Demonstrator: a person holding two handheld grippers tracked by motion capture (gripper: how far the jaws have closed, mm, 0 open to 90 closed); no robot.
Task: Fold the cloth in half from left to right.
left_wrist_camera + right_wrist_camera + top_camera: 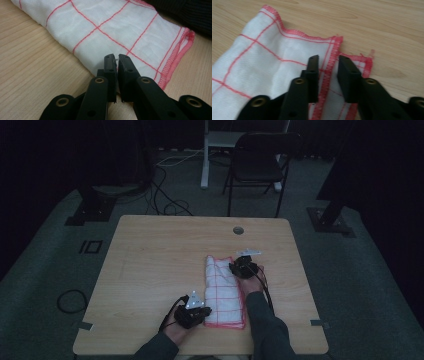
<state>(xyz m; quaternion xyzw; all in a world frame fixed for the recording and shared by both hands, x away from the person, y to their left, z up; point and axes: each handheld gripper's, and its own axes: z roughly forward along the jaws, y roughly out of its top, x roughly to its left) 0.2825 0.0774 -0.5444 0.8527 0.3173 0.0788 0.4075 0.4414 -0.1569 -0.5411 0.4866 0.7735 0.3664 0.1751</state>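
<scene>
already the cloth (224, 292) lies folded into a long strip near the table (150, 265) front edge. left gripper (116, 56) pinches its near corner; right gripper (328, 58) stands apart over the far hem, next fold not yet begun.

Folded cloth (224, 291) on the table (150, 265), right of centre, toward its near edge.

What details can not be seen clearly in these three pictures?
- Left gripper view: whether its nearly closed jaws pinch any of the cloth; the jaws cover that spot.
- Right gripper view: how many layers lie under the red hem; blurred, partly behind the jaws.
- High view: both grippers' jaws; too dark and small.
- High view: the table near edge, cut off behind the person's sleeves.
</scene>
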